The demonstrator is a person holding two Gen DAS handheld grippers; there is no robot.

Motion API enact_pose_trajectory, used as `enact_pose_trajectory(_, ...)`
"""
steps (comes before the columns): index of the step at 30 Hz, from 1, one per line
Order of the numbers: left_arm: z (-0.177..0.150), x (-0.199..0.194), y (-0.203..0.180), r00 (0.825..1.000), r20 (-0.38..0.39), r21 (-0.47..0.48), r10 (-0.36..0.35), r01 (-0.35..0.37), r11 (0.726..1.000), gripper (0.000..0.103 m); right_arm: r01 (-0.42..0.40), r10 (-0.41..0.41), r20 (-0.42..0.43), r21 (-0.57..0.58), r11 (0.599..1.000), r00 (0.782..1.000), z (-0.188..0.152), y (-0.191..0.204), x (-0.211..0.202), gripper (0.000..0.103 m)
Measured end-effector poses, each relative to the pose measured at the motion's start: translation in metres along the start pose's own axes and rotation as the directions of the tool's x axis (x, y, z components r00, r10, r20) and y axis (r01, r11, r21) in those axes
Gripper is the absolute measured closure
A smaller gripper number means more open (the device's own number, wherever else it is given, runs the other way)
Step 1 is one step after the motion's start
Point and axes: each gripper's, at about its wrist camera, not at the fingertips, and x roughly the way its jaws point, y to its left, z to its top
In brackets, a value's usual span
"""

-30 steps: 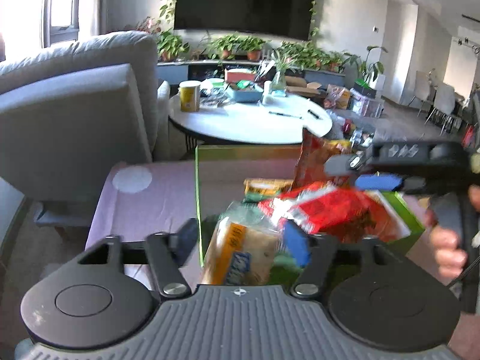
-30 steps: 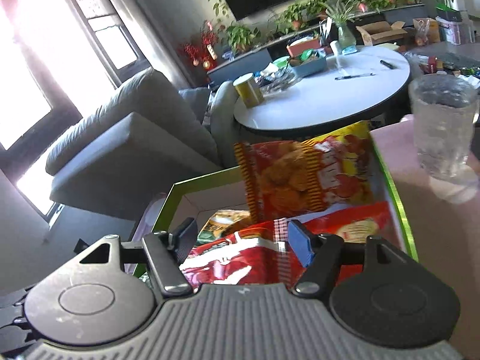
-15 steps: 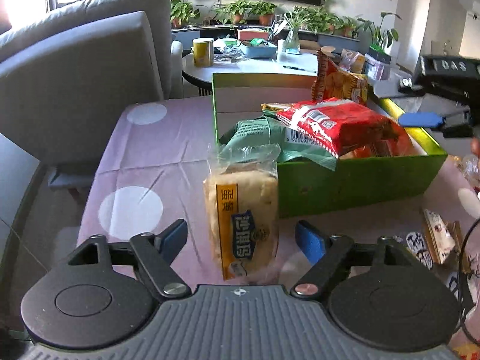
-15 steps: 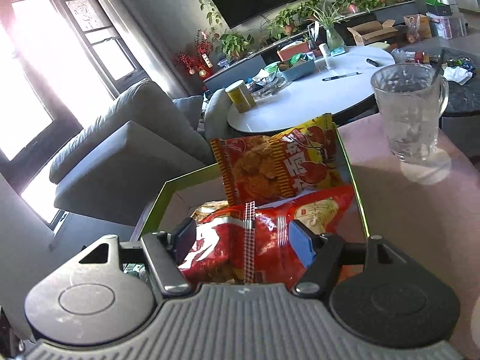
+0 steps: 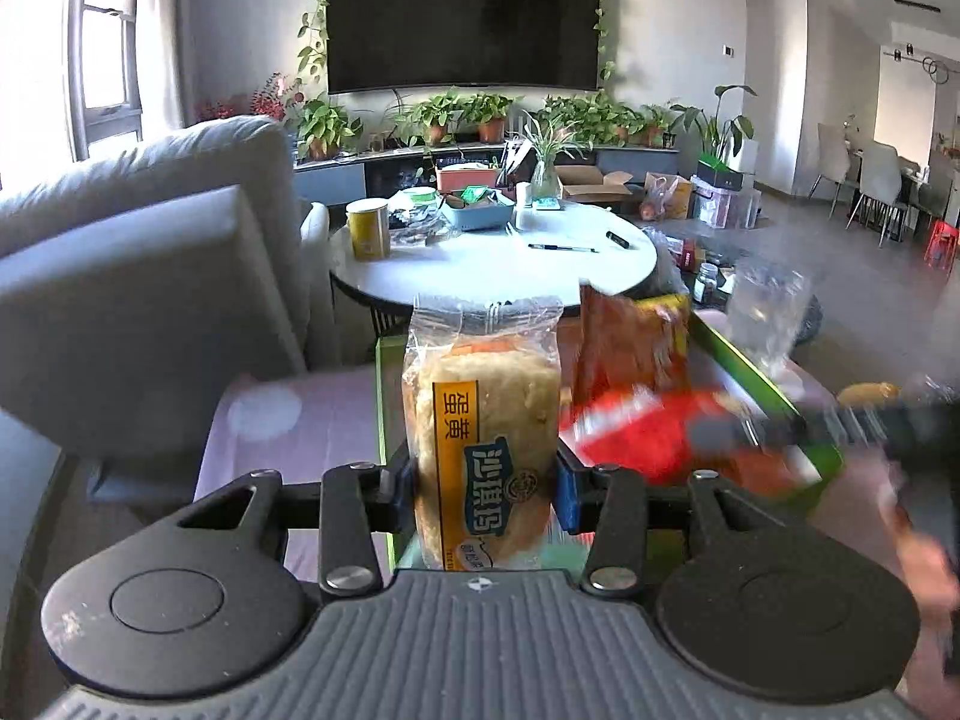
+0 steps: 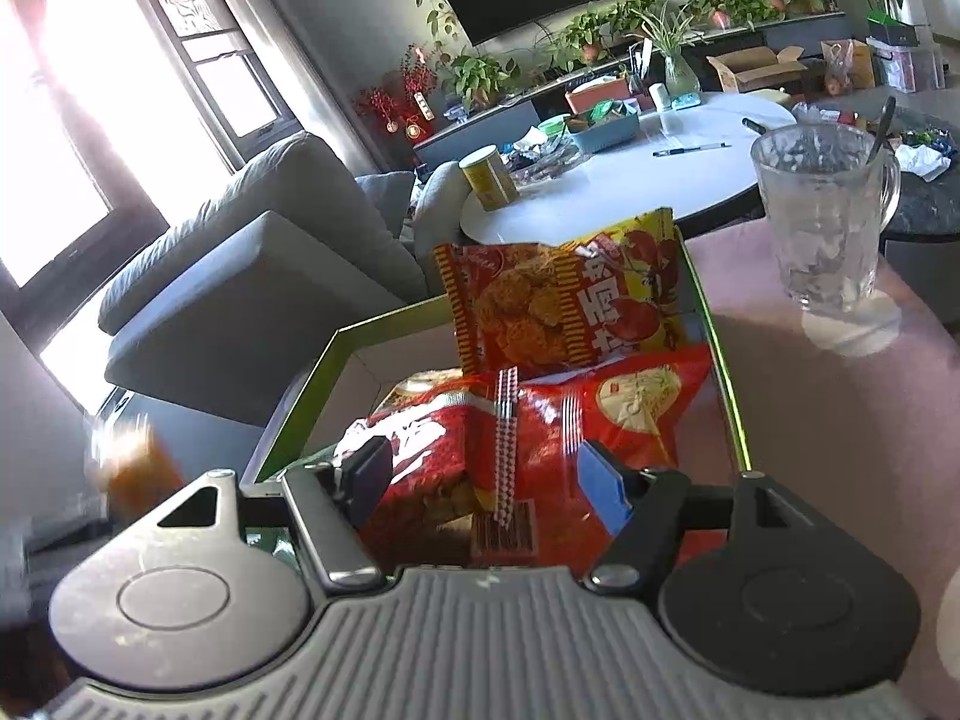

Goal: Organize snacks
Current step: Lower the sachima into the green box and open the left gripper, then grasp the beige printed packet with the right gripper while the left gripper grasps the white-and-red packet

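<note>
A clear packet of yellow-labelled pastry [image 5: 480, 414] stands upright between the fingers of my left gripper [image 5: 483, 486]. Its jaws are closing and both blue pads press on the packet's sides, in front of the green box [image 5: 744, 363]. In the right wrist view my right gripper [image 6: 486, 480] hangs over the green box [image 6: 333, 354] with its jaws wide. They stand on either side of the near end of a red snack bag [image 6: 444, 438], which lies in the box. An orange chip bag [image 6: 558, 306] stands upright behind it.
The box sits on a pink cloth [image 6: 840, 420] with pale dots. A glass mug [image 6: 822, 222] stands right of the box. Beyond are a round white table [image 6: 630, 180] with clutter and a grey sofa [image 6: 240, 276] on the left. A hand [image 5: 924, 558] shows blurred at the right.
The pastry packet stood free on the cloth between wide left fingers; now the fingers have closed on it and it is raised before the box. The right gripper has barely shifted.
</note>
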Motion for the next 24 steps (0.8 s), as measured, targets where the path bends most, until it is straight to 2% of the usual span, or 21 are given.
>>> enact_pose_trajectory(3, 0.017, 0.037, -0.004, 0.999, -0.040, 0.013, 0.012, -0.012, 1.000, 0.063, 0.001, -0.001, -0.003, 0.001, 1.000, 1.000, -0.002, -0.001, -0.003, 0.026)
enact_pose_trajectory(7, 0.020, 0.070, -0.002, 0.996, -0.081, -0.007, 0.037, -0.037, 0.999, 0.061, 0.015, -0.015, -0.002, 0.009, 1.000, 1.000, -0.003, -0.006, -0.006, 0.026)
enact_pose_trajectory(8, 0.020, 0.074, -0.003, 0.995, -0.089, -0.003, 0.045, -0.045, 0.999, 0.057, 0.016, -0.016, -0.004, 0.010, 1.000, 1.000, -0.004, -0.008, -0.006, 0.026)
enact_pose_trajectory(9, 0.019, 0.076, -0.003, 0.994, -0.090, -0.001, 0.054, -0.054, 0.999, 0.048, 0.017, -0.017, -0.005, 0.012, 1.000, 1.000, -0.005, -0.009, -0.007, 0.026)
enact_pose_trajectory(11, 0.017, 0.076, -0.002, 0.994, -0.082, -0.009, 0.069, -0.070, 0.998, 0.037, 0.020, -0.020, -0.007, 0.011, 1.000, 1.000, -0.005, -0.010, -0.006, 0.026)
enact_pose_trajectory(18, 0.013, 0.061, -0.004, 0.996, -0.057, -0.014, 0.070, -0.071, 0.997, 0.027, 0.013, -0.013, -0.012, 0.005, 1.000, 1.000, -0.008, -0.009, -0.007, 0.026)
enact_pose_trajectory(24, 0.004, 0.034, -0.006, 0.997, -0.031, -0.020, 0.064, -0.065, 0.998, 0.025, 0.018, -0.018, -0.021, -0.006, 1.000, 1.000, -0.011, -0.008, -0.014, 0.026)
